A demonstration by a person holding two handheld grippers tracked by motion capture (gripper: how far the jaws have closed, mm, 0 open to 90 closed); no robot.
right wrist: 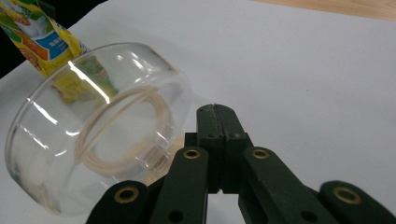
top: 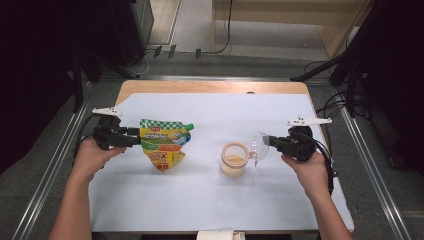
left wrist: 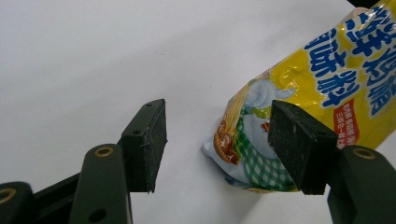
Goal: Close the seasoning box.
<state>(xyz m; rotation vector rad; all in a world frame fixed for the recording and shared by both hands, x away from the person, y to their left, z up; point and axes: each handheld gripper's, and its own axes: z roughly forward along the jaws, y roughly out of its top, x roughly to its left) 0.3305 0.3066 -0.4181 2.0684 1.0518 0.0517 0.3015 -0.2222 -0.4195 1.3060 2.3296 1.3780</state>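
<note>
Left hand (top: 92, 155) sits at the sheet's left edge, the left gripper (top: 131, 138) level and pointing at the seasoning pouch (top: 164, 144). In the left gripper view its jaws stand spread, one pad (left wrist: 148, 144) out over bare paper, the other pad (left wrist: 299, 144) right against the pouch's (left wrist: 322, 98) checked corner; whether it presses there I cannot tell. The pouch is upright and tilted, its green spout (top: 189, 127) at the top towards the jar.

Over on the right, the right gripper (top: 270, 142) has its jaws pressed together, and the clear lid (top: 259, 145) hangs tilted at their tip. In the right gripper view the lid (right wrist: 98, 126) lies just left of the closed pads, its rim running down beside them; the actual pinch point is hidden.

The open jar (top: 234, 159) stands mid-sheet with pale powder inside, just beside the lid and between the two grippers. Bare white paper (top: 210, 200) lies all round it. Past the table's far wooden edge (top: 215, 86), cables trail on the grey floor.
</note>
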